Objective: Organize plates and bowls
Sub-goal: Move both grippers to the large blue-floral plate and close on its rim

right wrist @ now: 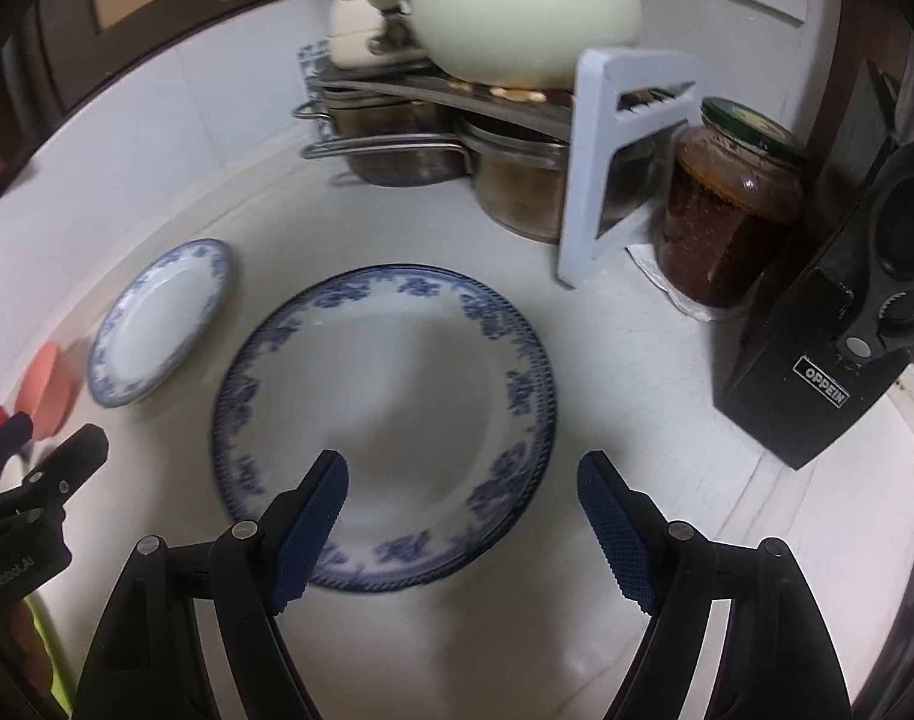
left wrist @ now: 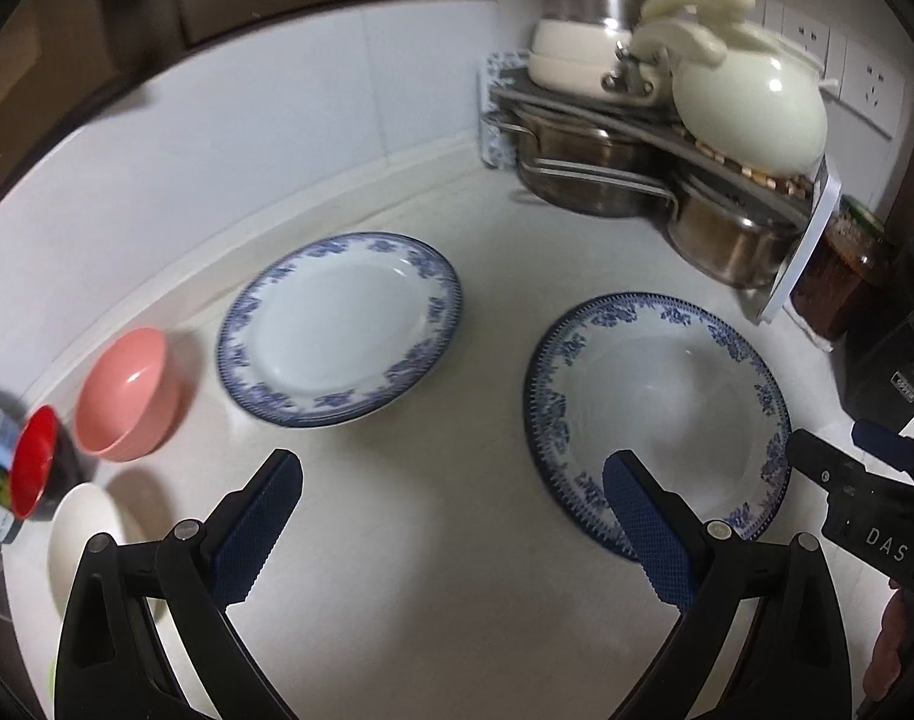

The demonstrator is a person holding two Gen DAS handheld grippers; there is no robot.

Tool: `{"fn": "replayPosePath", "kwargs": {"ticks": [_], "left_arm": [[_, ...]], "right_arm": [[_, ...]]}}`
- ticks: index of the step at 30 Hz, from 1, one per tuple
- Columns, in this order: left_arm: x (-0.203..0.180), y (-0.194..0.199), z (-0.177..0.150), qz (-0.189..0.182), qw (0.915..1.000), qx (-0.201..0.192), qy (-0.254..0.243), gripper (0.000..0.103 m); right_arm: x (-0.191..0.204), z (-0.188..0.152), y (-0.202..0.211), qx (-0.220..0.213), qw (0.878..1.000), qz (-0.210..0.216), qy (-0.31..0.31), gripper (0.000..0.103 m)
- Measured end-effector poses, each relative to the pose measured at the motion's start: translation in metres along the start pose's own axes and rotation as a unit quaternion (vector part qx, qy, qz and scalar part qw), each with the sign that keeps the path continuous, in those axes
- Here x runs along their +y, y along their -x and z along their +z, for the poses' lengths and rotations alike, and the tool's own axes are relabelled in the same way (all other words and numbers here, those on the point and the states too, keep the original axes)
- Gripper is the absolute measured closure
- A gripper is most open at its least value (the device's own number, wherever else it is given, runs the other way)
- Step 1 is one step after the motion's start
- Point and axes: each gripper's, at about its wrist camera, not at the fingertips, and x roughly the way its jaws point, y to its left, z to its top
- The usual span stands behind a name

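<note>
Grippers both spread apart and empty, left gripper (left wrist: pixel 450 516) beside deep blue-rimmed plate (left wrist: pixel 655 414), right gripper (right wrist: pixel 463 510) over it, flat blue-rimmed plate (left wrist: pixel 342 327), pink bowl (left wrist: pixel 126 396) on white counter (left wrist: pixel 457 600).

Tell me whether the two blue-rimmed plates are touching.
Apart. The left wrist view shows bare counter between the flat plate and the deep plate.

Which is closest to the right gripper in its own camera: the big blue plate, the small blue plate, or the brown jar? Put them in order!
From the right gripper:
1. Big blue plate, right in front, under the fingertips.
2. Small blue plate, farther back on the left.
3. Brown jar, far back on the right by the white rack.
</note>
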Motion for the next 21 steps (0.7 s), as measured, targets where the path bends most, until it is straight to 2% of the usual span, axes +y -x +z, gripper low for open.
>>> {"fn": "replayPosePath", "kwargs": {"ticks": [15, 21], "left_arm": [[-0.036, -0.081, 0.018, -0.042, 0.9965, 0.068, -0.025, 0.011], [-0.042, -0.101, 0.022, -0.055, 0.9941, 0.088, -0.029, 0.019]], "right_arm": [[-0.028, 0.014, -0.060, 0.046, 0.998, -0.015, -0.026, 0.025], [-0.033, 0.019, -0.074, 0.060, 0.998, -0.014, -0.032, 0.035]]}}
